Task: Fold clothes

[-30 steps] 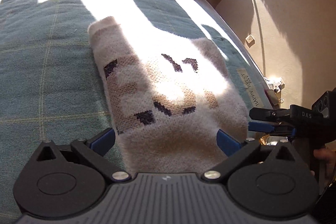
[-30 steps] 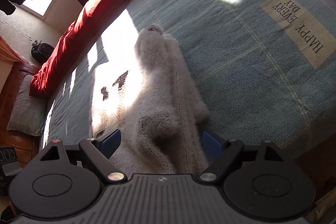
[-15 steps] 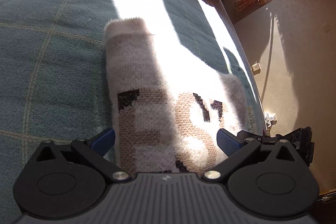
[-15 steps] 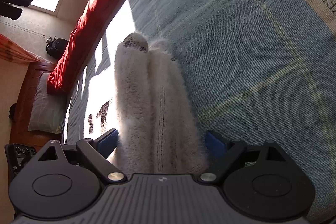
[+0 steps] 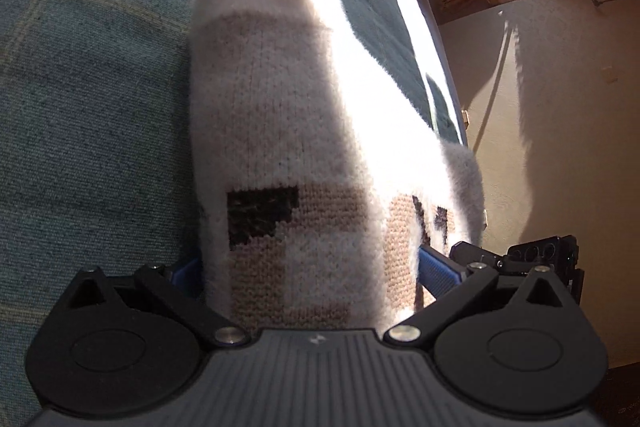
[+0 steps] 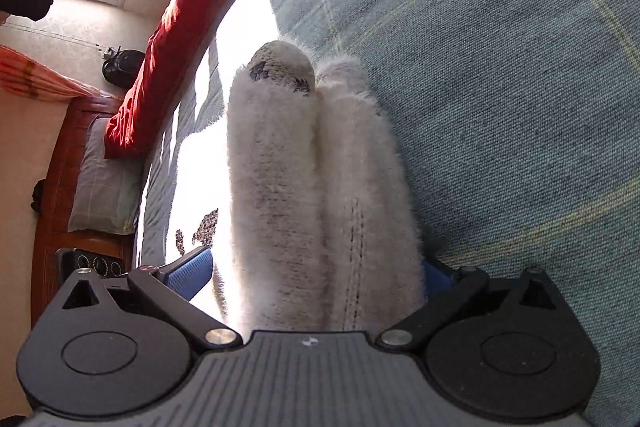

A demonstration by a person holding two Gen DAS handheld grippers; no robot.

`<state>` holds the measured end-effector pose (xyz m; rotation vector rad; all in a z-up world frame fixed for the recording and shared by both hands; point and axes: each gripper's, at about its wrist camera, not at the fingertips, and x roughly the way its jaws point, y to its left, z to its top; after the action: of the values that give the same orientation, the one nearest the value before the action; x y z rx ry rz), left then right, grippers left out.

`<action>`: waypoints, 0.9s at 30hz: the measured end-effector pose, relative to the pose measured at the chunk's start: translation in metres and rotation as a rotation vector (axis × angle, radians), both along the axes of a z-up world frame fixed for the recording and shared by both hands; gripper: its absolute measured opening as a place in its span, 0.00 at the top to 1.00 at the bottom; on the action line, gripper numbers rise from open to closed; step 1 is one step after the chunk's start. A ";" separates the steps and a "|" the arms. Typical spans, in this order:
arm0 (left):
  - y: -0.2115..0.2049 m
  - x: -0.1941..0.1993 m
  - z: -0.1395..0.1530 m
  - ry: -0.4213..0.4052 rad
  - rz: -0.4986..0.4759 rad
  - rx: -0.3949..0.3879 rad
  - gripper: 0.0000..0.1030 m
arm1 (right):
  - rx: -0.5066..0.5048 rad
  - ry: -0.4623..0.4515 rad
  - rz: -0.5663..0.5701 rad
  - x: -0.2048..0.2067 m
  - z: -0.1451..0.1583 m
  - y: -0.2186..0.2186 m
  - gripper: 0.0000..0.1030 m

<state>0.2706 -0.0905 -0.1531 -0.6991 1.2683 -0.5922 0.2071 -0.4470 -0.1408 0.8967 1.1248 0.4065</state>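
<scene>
Two grippers, left (image 5: 308,269) spread and right (image 6: 316,267) opening, straddle the folded sweater (image 5: 304,131); next, pinch its six-o'clock edge.

Folded cream sweater (image 5: 280,131) lies on teal bedspread (image 5: 88,99) between spread jaws

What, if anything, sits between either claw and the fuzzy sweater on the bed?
Nothing visible. The folded sweater already lies between the open left claw's blue pads, and its edge lies between the right claw's opening pads. Only the bedspread surrounds it.
</scene>
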 end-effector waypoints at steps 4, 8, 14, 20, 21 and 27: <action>0.005 -0.012 -0.005 -0.004 -0.009 -0.043 0.00 | 0.023 -0.019 0.021 -0.018 -0.001 0.001 0.00; 0.004 -0.007 -0.009 -0.001 -0.028 -0.058 0.00 | 0.104 -0.003 -0.021 -0.015 -0.011 -0.009 0.00; 0.003 -0.013 -0.005 -0.009 -0.046 -0.056 0.01 | 0.132 -0.015 -0.029 -0.012 -0.010 -0.009 0.01; 0.000 -0.006 -0.010 -0.010 -0.018 -0.078 0.01 | 0.154 -0.031 -0.020 -0.010 -0.016 -0.012 0.04; -0.004 -0.003 -0.010 -0.009 -0.016 -0.066 0.01 | 0.158 -0.031 -0.026 -0.007 -0.017 -0.013 0.04; -0.011 -0.006 0.002 -0.030 -0.015 -0.002 0.08 | -0.009 -0.057 -0.030 -0.014 0.000 -0.002 0.26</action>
<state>0.2646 -0.1011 -0.1512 -0.6807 1.2461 -0.6141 0.1929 -0.4486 -0.1413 0.8877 1.0591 0.3996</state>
